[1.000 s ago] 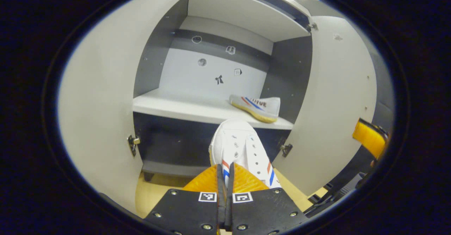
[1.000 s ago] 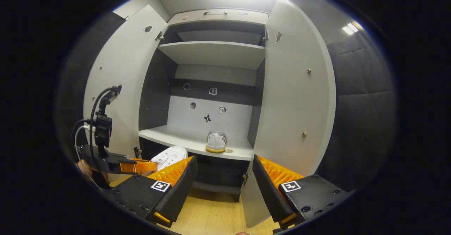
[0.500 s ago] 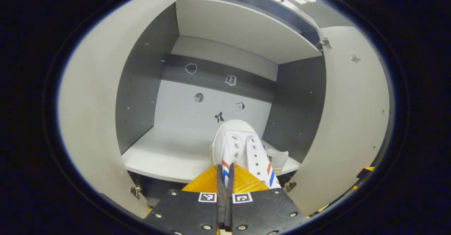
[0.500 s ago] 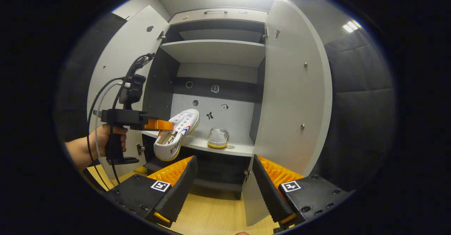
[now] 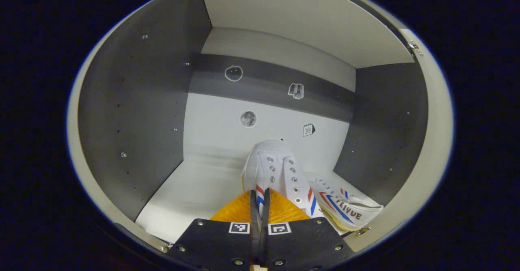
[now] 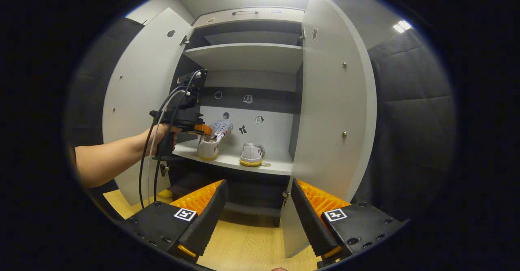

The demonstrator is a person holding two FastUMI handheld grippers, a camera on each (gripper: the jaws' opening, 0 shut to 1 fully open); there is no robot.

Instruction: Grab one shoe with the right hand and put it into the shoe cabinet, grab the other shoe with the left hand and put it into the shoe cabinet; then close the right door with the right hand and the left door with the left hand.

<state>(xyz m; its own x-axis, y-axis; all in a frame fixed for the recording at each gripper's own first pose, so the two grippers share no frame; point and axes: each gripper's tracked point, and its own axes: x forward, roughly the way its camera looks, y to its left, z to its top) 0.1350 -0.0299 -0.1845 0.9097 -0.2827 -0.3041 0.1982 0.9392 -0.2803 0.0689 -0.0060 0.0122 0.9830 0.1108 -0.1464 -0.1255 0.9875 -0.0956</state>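
Left gripper (image 5: 258, 206) clamped on second shoe (image 5: 276, 171), toe pointing inward, hovering over shelf (image 5: 191, 189) beside parked shoe (image 5: 345, 208); right gripper (image 6: 258, 206) gaping, empty.

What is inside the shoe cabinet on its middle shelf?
One shoe rests on the middle shelf. The left gripper holds the second shoe just above it. The gripper covers that shoe's heel in its own view.
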